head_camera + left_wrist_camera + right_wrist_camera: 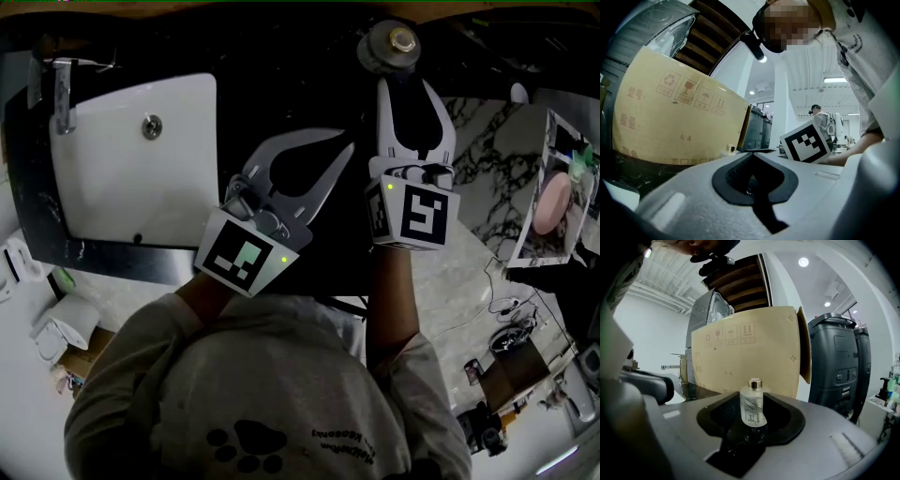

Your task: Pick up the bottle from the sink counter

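Right hand-held gripper point(406, 87): jaws apart and gripping nothing. It reaches out over the desk, pointing close to level with the nose a little down.
Left hand-held gripper point(750, 157): jaws closed tip to tip with nothing between them. It is held nearer the person's body and angled toward the right one.
Desk point(281, 94): dark, glossy top that carries the basin and the bottle.
Sink point(187, 112): white basin set into the desk on the left of the head view, well apart from the bottle.
Cardboard box point(750, 352): tan, standing upright behind the bottle and filling the background of both gripper views.
Bottle point(752, 404): small frosted glass bottle with a gold cap, upright on the desk. It is at the mouth of the right jaws and centred on the gap, and neither pad appears to press on it.
Key relation: the bottle lies straight ahead of the right hand-held gripper, and its long axis is vertical, so it crosses the level jaws squarely. The right hand is clearly the nearer one; the left is off to the side and short of it.
Likely next move: ease the right jaws forward around the glass body, below the cap, then close.
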